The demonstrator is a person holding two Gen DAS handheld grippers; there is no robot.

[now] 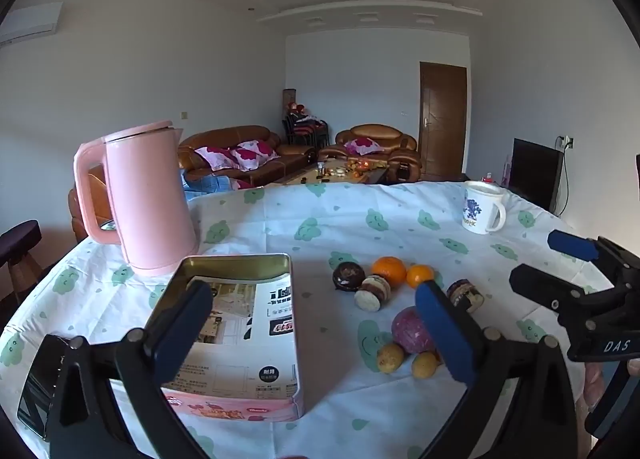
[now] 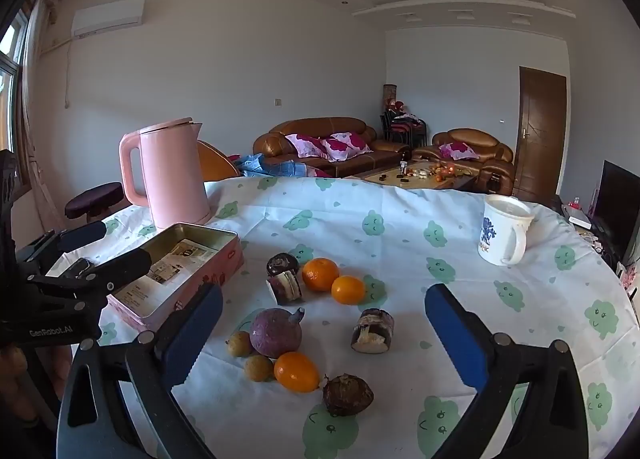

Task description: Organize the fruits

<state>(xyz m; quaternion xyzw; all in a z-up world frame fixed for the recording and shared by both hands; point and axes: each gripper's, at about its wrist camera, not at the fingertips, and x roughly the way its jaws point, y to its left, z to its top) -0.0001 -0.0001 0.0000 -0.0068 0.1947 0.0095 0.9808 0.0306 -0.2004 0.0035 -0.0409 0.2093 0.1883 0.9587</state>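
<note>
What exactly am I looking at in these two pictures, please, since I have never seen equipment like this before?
There is no robot here: a person holds a two-finger gripper in each hand, and each gripper carries a wide-angle camera looking along its own fingers. One picture is from the left gripper, with the right one seen at its edge; the other is from the right gripper. Both stand wide open and hold nothing.

Below them is a table under a white tablecloth with green prints. On it stand a pink kettle, a white mug and an open pink tin with printed paper inside. Loose fruit lies between: three oranges, a purple round fruit, two small yellowish ones and several dark pieces I cannot identify.
</note>
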